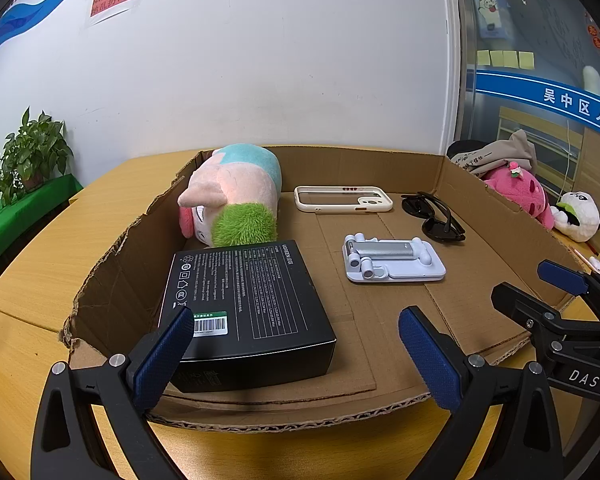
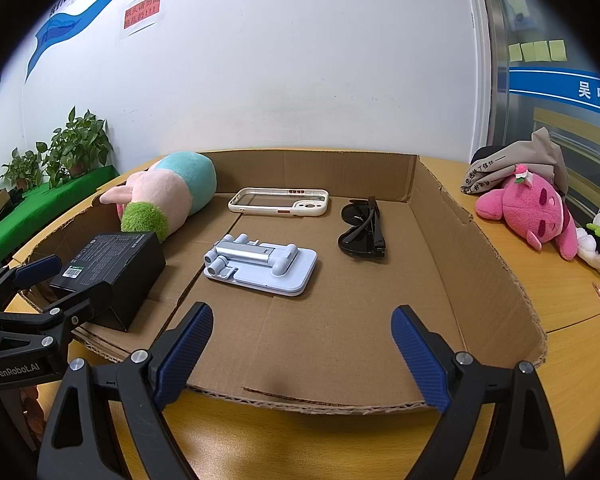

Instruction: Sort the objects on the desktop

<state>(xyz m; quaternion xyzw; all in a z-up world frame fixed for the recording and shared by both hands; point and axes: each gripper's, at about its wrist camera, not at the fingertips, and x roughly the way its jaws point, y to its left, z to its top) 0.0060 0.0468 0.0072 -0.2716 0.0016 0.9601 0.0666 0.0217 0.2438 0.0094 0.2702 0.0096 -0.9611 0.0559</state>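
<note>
Brown corrugated cardboard makes up the shallow tray [image 2: 452,216] on the wooden table [image 1: 40,248], and everything to be sorted lies inside it. A black box [image 1: 244,304] sits near left, with a plush [image 1: 236,196] behind it at the far left wall. A cream phone case [image 2: 278,202] lies along the far side, its long axis running left to right. Sunglasses [image 2: 362,232] rest folded to the far right, and a pale blue phone stand [image 2: 260,262] lies flat in the middle.

Both tools hover at the near edge, tilted down toward the tray floor. The left gripper [image 1: 296,352] has its jaws spread wide with nothing between the pads; the box lies just ahead of its left finger without touching it. The right gripper [image 2: 302,354] is likewise spread wide and empty, over bare cardboard.

What the next move turns on, I'd say, is this: the stand lies straight ahead of the right gripper, slightly left of its centre line, long axis running left to right with the hinge end pointing left. The right hand looks nearer to it and to the sunglasses; the left hand is plainly nearer the box, whose long axis runs near to far, so those jaws would straddle its width.
</note>
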